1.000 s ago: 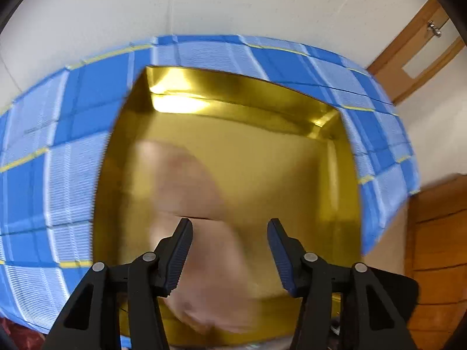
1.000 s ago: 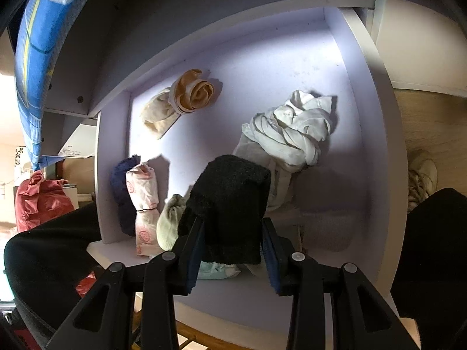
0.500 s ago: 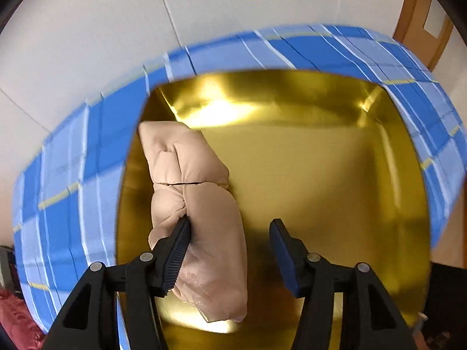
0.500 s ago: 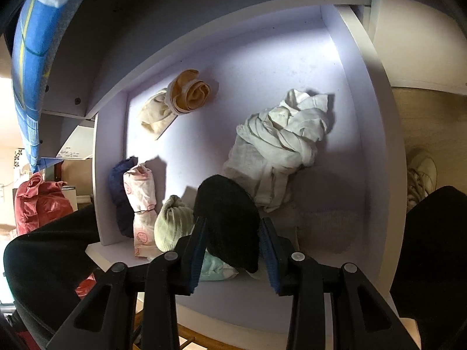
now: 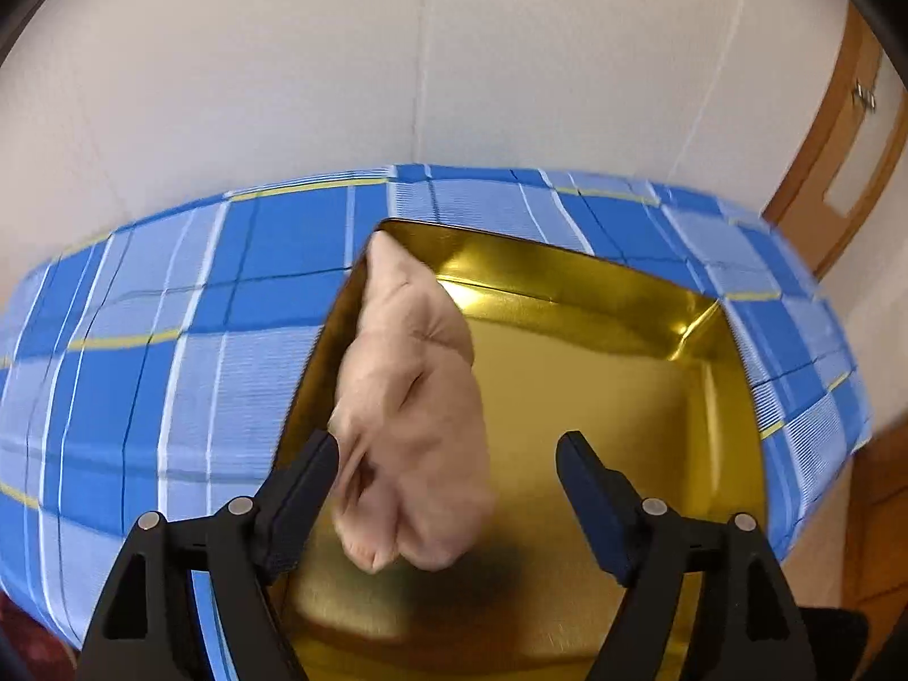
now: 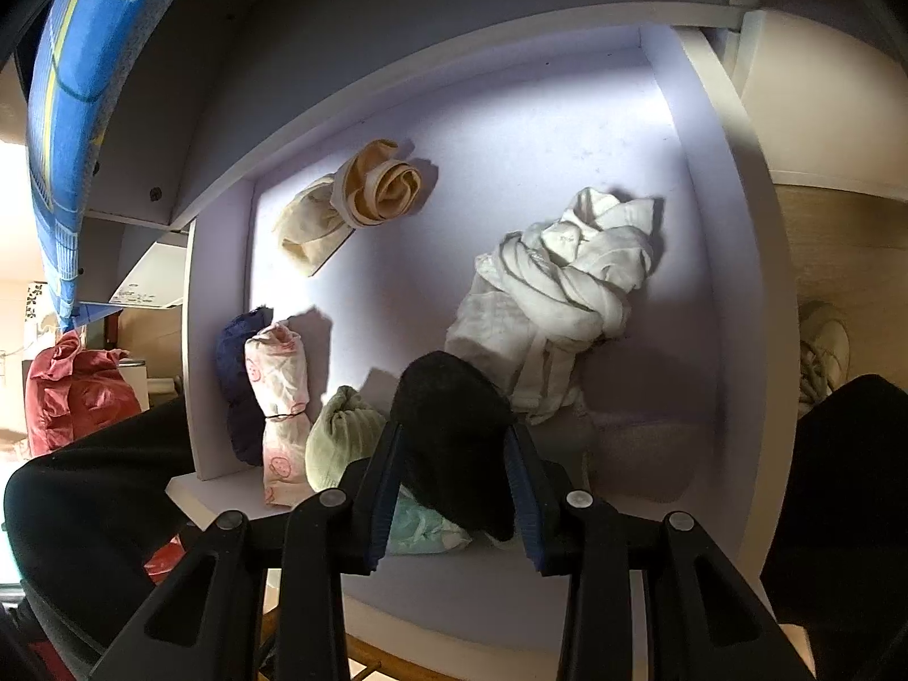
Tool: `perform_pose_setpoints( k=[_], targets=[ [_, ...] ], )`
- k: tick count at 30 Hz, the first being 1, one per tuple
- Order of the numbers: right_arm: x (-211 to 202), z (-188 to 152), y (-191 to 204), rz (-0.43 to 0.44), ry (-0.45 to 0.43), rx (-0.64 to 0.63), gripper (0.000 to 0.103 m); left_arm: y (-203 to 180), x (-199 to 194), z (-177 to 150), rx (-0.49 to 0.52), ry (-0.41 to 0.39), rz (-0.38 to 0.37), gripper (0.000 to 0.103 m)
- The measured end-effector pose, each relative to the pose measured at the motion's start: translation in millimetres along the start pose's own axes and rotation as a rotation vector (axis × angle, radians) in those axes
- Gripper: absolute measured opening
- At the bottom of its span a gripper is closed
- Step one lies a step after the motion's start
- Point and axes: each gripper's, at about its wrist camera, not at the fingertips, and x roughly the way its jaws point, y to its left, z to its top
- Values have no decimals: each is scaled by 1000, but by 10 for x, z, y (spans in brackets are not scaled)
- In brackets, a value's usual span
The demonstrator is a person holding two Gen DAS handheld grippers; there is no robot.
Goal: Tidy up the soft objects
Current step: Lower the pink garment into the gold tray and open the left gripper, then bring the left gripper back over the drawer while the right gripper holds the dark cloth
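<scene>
In the left wrist view a rolled pale pink cloth (image 5: 411, 408) lies along the left side of a gold tray (image 5: 624, 397). My left gripper (image 5: 448, 488) is open above the tray, its left finger beside the cloth's near end. In the right wrist view my right gripper (image 6: 454, 454) is shut on a black sock roll (image 6: 454, 431) over a white drawer (image 6: 511, 142). The drawer holds a tan roll (image 6: 380, 187), a white knotted bundle (image 6: 567, 284), a pink patterned roll (image 6: 281, 397), a navy roll (image 6: 238, 363) and a green roll (image 6: 340, 437).
The gold tray sits on a blue checked cloth (image 5: 170, 352) against a white wall. A wooden door (image 5: 851, 142) is at the right. A red bag (image 6: 74, 391) stands left of the drawer. A pale teal item (image 6: 420, 528) lies under the black roll.
The left gripper pulled back and tilted up, so the pink cloth and tray look farther away. The right gripper lowered the black roll toward the drawer's front.
</scene>
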Motion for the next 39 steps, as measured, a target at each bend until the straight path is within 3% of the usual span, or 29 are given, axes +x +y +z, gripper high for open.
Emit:
perform_pose_setpoints(
  k=[9, 13, 14, 15, 17, 20, 22, 26, 27, 34, 39],
  targets=[
    [-29, 10, -53, -3, -26, 23, 30, 182, -556, -672, -87, -118, -75, 80],
    [-15, 9, -47, -1, -28, 15, 32, 225, -783, -989, -104, -162, -106, 80],
    [-4, 7, -44, 6, -25, 17, 38, 240, -840, -1073, -116, -174, -120, 80],
    [7, 3, -31, 17, -21, 17, 55, 252, -887, -1172, -130, -182, -133, 80],
    [37, -7, 14, 25, -12, 11, 75, 263, -940, -1345, -151, -190, -145, 80],
    [128, -41, 136, -56, 5, -68, 76, 257, -945, -1669, -174, -184, -149, 80],
    [232, -49, 191, -120, 24, -118, 74, 241, -869, -1858, -187, -160, -159, 80],
    [494, -66, 227, -168, 81, -170, 56, 177, -510, -2273, -215, -49, -175, 80],
    [533, -74, 227, -164, 92, -174, 47, 169, -413, -2343, -227, -20, -176, 80],
    [436, -146, 212, -134, 68, -170, 40, 126, 228, -2729, -285, 204, -181, 80],
    [317, -202, 147, -111, 57, -133, 40, 68, 443, -2880, -282, 288, -182, 80]
  ],
)
